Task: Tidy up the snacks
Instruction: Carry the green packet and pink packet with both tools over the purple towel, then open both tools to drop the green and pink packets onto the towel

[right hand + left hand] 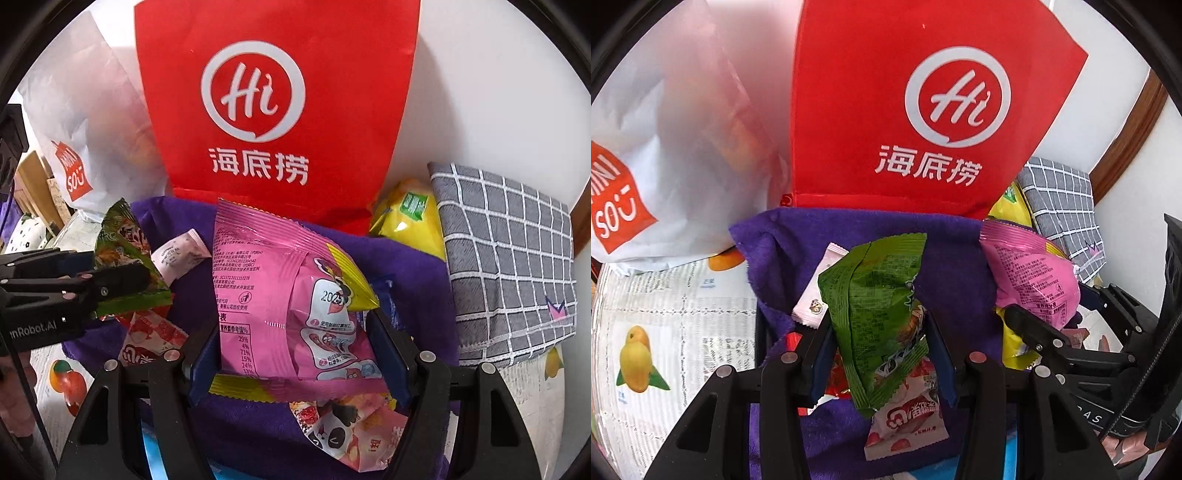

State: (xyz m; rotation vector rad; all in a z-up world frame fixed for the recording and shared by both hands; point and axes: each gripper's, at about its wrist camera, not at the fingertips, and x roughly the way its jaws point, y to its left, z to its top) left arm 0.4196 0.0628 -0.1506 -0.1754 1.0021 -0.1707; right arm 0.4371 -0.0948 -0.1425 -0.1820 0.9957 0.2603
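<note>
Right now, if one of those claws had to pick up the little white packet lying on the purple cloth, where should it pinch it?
Probably across its short width, near the middle. The small white packet lies flat and slanted on the purple cloth, so coming from above with the fingers astride its long edges looks best. The green snack bag in the left gripper hangs close beside it, so approach from the far, red-bag side.

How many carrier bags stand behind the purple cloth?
2: the red bag upright in the middle behind the purple cloth, and the white bag to its left. Others may be hidden out of frame.
</note>
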